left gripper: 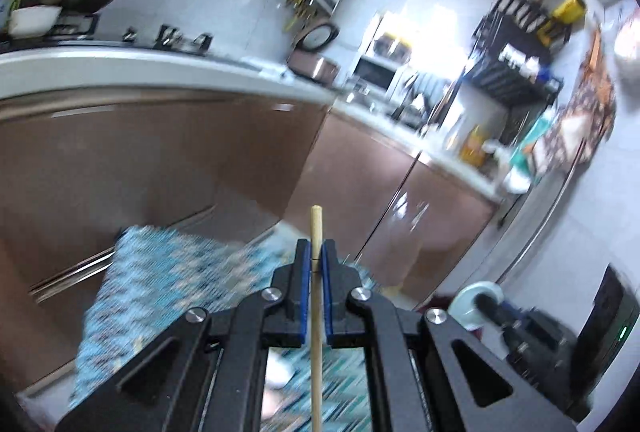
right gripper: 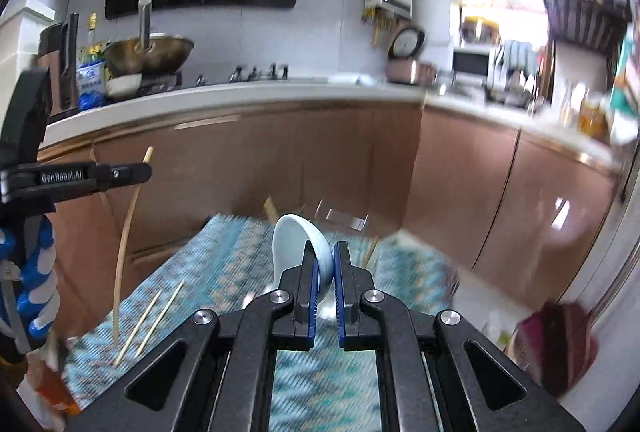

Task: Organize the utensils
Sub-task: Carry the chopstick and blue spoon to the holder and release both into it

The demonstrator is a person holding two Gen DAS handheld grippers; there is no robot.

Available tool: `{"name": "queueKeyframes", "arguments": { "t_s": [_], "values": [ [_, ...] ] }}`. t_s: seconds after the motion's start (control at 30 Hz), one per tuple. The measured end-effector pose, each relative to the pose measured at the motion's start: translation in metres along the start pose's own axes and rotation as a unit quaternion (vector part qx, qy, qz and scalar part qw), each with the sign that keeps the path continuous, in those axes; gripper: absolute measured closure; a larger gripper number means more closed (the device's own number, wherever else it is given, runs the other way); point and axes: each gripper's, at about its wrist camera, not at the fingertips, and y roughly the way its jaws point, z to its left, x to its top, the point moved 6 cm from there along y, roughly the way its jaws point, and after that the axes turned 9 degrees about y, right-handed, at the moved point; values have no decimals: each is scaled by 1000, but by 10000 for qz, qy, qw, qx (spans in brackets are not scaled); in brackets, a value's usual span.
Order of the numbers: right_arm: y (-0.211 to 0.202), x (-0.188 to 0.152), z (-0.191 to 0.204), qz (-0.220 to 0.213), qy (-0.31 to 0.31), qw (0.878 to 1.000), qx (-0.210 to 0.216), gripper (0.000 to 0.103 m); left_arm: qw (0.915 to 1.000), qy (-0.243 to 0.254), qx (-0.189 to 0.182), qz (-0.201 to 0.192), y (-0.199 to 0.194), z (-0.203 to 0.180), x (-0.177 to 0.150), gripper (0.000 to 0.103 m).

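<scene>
The chopstick (left gripper: 316, 232) sits clamped in the left gripper (left gripper: 316, 256), its long stick pointing up and down; the right gripper (right gripper: 325, 264) pinches the white spoon (right gripper: 296, 244) by its bowl; both hang over the blue mat (right gripper: 224, 256), where two more chopsticks (right gripper: 152, 316) lie near the left.

Home kitchen – wok (right gripper: 149, 53), counter (right gripper: 240, 90), cabinets (right gripper: 280, 152)

two loose chopsticks (right gripper: 154, 318) are lying side by side on the patterned cloth (right gripper: 224, 264), left of the spoon (right gripper: 298, 244) — cabinets (right gripper: 280, 152) are sitting behind the cloth, and the wok (right gripper: 150, 50) is resting on the counter (right gripper: 240, 90) above them.
</scene>
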Motion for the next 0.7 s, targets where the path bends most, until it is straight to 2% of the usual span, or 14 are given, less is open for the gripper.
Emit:
{"name": "queueKeyframes", "arguments": {
  "t_s": [0.17,0.3,0.5,0.7],
  "values": [
    [31,38,-12,-363,-282,9982,-392,96,9982,-113,-10,-581,42,-13,46,98],
    [65,49,-24,-383,-461,9961,-647,96,9952,-97,302,-931,88,-17,59,98],
    [113,41,-40,-246,-575,9945,-838,96,9899,47,858,-1127,150,-13,42,98],
    [145,23,-49,-124,-574,9933,-993,95,9875,143,1133,-1091,187,-4,7,98]
  ]
}}
